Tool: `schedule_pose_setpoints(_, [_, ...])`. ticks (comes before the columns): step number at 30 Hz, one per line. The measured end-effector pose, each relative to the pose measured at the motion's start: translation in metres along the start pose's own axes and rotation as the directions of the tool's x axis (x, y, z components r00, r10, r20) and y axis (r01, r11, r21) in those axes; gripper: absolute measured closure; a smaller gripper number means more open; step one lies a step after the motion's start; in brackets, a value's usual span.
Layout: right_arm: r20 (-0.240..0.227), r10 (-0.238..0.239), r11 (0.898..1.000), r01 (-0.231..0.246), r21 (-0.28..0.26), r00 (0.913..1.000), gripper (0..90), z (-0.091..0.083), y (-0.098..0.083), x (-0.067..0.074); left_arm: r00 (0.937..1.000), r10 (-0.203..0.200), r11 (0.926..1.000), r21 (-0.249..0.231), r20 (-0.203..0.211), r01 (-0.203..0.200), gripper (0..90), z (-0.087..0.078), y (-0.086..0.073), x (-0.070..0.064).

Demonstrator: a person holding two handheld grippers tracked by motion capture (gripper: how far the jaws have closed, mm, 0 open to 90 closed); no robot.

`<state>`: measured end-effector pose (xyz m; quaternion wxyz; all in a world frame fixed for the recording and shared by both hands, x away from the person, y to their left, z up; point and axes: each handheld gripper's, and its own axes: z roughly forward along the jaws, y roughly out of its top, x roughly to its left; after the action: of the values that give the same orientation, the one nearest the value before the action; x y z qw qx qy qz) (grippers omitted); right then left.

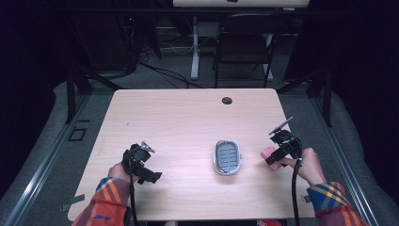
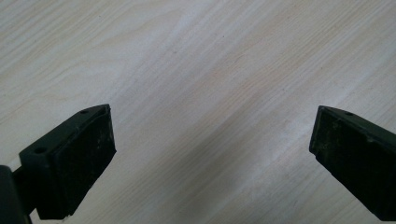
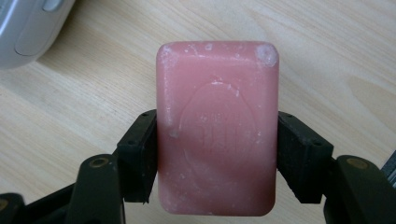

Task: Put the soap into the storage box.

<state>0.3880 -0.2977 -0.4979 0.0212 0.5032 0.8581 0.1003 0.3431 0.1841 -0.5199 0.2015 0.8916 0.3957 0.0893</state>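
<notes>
Pink soap bar (image 3: 217, 128) is clamped in the right gripper (image 3: 217, 154).
Left gripper (image 2: 212, 140) is held open over the wooden table (image 1: 188, 117), beside a grey soap dish (image 1: 228, 157).

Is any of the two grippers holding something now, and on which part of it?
The right gripper holds a pink bar of soap, its fingers pressing on the two long sides near the lower half. The left gripper is open and holds nothing.

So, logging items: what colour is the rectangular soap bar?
Pink soap bar, clearest in the right gripper view.
</notes>
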Motion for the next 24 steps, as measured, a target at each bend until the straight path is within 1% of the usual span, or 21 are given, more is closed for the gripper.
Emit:
schedule_pose_setpoints(1, [-0.011, 0.024, 0.999, -0.024, -0.037, 0.9997, 36.8, 0.002, 0.000, 0.004, 1.0000, 0.001, 1.0000, 0.000, 0.000, -0.001, 0.1, 0.000, 0.000, 0.000])
schedule_pose_setpoints(2, [-0.008, 0.014, 1.000, -0.014, -0.027, 0.9999, 36.8, 0.001, 0.002, 0.004, 1.0000, 0.001, 1.0000, 0.000, 0.000, -0.001, 0.1, 0.000, 0.000, 0.000])
schedule_pose_setpoints(6, [-0.008, 0.002, 0.999, -0.003, -0.039, 1.0000, 36.8, -0.002, 0.006, 0.010, 1.0000, 0.000, 1.0000, 0.002, 0.001, 0.000, 0.1, 0.000, 0.000, 0.000])
schedule_pose_setpoints(8, [-0.008, -0.003, 0.999, 0.003, -0.033, 1.0000, 36.8, -0.002, 0.007, 0.011, 1.0000, 0.001, 1.0000, 0.003, 0.001, -0.001, 0.1, 0.000, 0.000, 0.000])
schedule_pose_setpoints(9, [-0.012, -0.024, 1.000, 0.024, -0.013, 0.9996, 36.8, -0.004, 0.009, 0.011, 1.0000, 0.002, 1.0000, 0.003, 0.001, -0.002, 0.1, 0.000, 0.000, 0.000])
schedule_pose_setpoints(11, [-0.013, -0.015, 0.999, 0.014, -0.037, 0.9998, 36.8, -0.003, 0.011, 0.015, 1.0000, 0.002, 1.0000, 0.004, 0.002, -0.002, 0.2, 0.000, 0.000, 0.000])
schedule_pose_setpoints(12, [-0.014, -0.027, 0.999, 0.027, -0.037, 0.9995, 36.8, -0.004, 0.013, 0.017, 1.0000, 0.005, 1.0000, 0.005, 0.002, -0.005, 0.2, 0.000, 0.000, 0.000])
schedule_pose_setpoints(13, [-0.014, -0.027, 0.999, 0.027, -0.037, 0.9995, 36.8, -0.004, 0.013, 0.017, 1.0000, 0.005, 1.0000, 0.005, 0.002, -0.005, 0.2, 0.000, 0.000, 0.000])
schedule_pose_setpoints(14, [-0.028, -0.035, 0.999, 0.034, -0.041, 0.9990, 36.8, -0.005, 0.016, 0.020, 1.0000, 0.004, 1.0000, 0.003, 0.002, -0.004, 0.2, 0.001, 0.000, -0.001])
schedule_pose_setpoints(15, [-0.028, -0.035, 0.999, 0.034, -0.041, 0.9990, 36.8, -0.005, 0.016, 0.020, 1.0000, 0.004, 1.0000, 0.003, 0.002, -0.004, 0.2, 0.001, 0.000, -0.001])
schedule_pose_setpoints(16, [-0.018, -0.045, 0.999, 0.045, -0.022, 0.9988, 36.8, -0.007, 0.017, 0.020, 1.0000, 0.004, 1.0000, 0.003, 0.002, -0.004, 0.2, 0.001, 0.000, -0.001])
schedule_pose_setpoints(17, [-0.014, -0.050, 0.998, 0.050, -0.038, 0.9986, 36.8, -0.008, 0.019, 0.021, 1.0000, 0.005, 1.0000, 0.004, 0.003, -0.005, 0.2, 0.001, 0.000, -0.001])
schedule_pose_setpoints(18, [-0.014, -0.050, 0.998, 0.050, -0.038, 0.9986, 36.8, -0.008, 0.019, 0.021, 1.0000, 0.005, 1.0000, 0.005, 0.003, -0.005, 0.2, 0.000, 0.000, -0.001])
schedule_pose_setpoints(19, [-0.028, -0.038, 0.998, 0.037, -0.059, 0.9989, 36.8, -0.009, 0.020, 0.024, 1.0000, 0.003, 1.0000, 0.005, 0.005, -0.003, 0.2, 0.001, 0.000, -0.001])
schedule_pose_setpoints(20, [-0.013, -0.047, 0.998, 0.046, -0.044, 0.9988, 36.8, -0.011, 0.021, 0.025, 1.0000, 0.003, 1.0000, 0.005, 0.005, -0.003, 0.2, 0.001, 0.000, -0.001])
schedule_pose_setpoints(21, [-0.020, -0.055, 0.998, 0.055, -0.038, 0.9983, 36.8, -0.011, 0.023, 0.025, 1.0000, 0.003, 1.0000, 0.005, 0.005, -0.003, 0.2, 0.001, 0.000, -0.001])
schedule_pose_setpoints(22, [-0.023, -0.060, 0.997, 0.059, -0.044, 0.9979, 36.8, -0.012, 0.024, 0.026, 1.0000, 0.006, 1.0000, 0.007, 0.004, -0.006, 0.2, 0.001, 0.000, -0.001])
schedule_pose_setpoints(23, [-0.018, -0.055, 0.997, 0.054, -0.048, 0.9983, 36.8, -0.012, 0.024, 0.028, 1.0000, 0.006, 1.0000, 0.007, 0.004, -0.006, 0.2, 0.001, 0.000, -0.001])
schedule_pose_setpoints(24, [-0.022, -0.064, 0.997, 0.063, -0.040, 0.9977, 36.8, -0.013, 0.026, 0.028, 1.0000, 0.006, 1.0000, 0.006, 0.003, -0.006, 0.2, 0.001, 0.000, -0.001])
